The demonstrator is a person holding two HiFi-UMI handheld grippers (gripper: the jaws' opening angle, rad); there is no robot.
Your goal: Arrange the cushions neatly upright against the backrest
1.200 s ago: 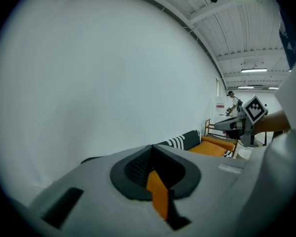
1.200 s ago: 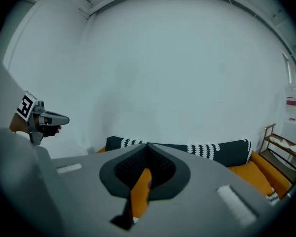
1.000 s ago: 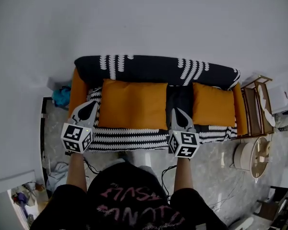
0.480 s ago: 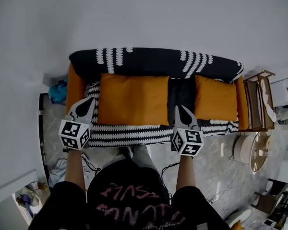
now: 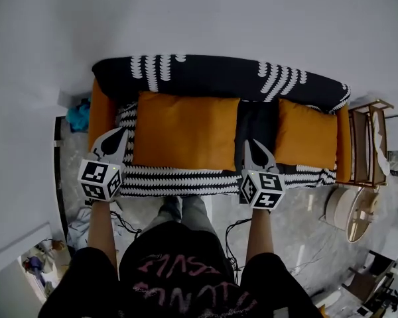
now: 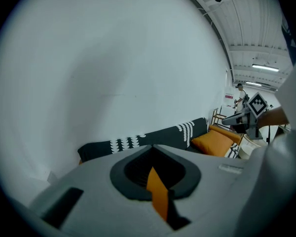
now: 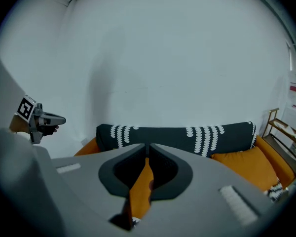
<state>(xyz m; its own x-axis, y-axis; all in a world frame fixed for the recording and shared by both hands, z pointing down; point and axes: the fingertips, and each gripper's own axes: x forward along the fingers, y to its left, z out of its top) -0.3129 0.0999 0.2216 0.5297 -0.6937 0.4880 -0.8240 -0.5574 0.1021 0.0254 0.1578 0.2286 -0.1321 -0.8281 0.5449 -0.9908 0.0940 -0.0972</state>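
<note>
Key relation: the big cushion (image 5: 184, 131) lies between the 2 tongs, its long axis running left to right along the sofa, parallel to the backrest (image 5: 212, 77).
Left tongs (image 5: 121, 135): pressed together, holding nothing, tip just beside the big cushion's left edge.
Right tongs (image 5: 255, 146): pressed together, empty, tip over the dark gap between the big cushion and the small cushion (image 5: 306, 135).
Nearer hand: both flank the big cushion about equally; the small cushion is the right hand's, off to that hand's right.
Cushion pose: both seem to lie slumped on the seat (image 5: 179, 181) with their top edges at the backrest, not yet upright, as far as I can judge.
Cushions: plain orange cloth, soft, rectangular, lightly dimpled; the big one wider.
Backrest: draped in a black throw with white leaf-like rows.
Seat: black-and-white striped cover; orange arms at each end.
Handling: soft stuffing will likely sag when pinched at 1 corner.
</note>
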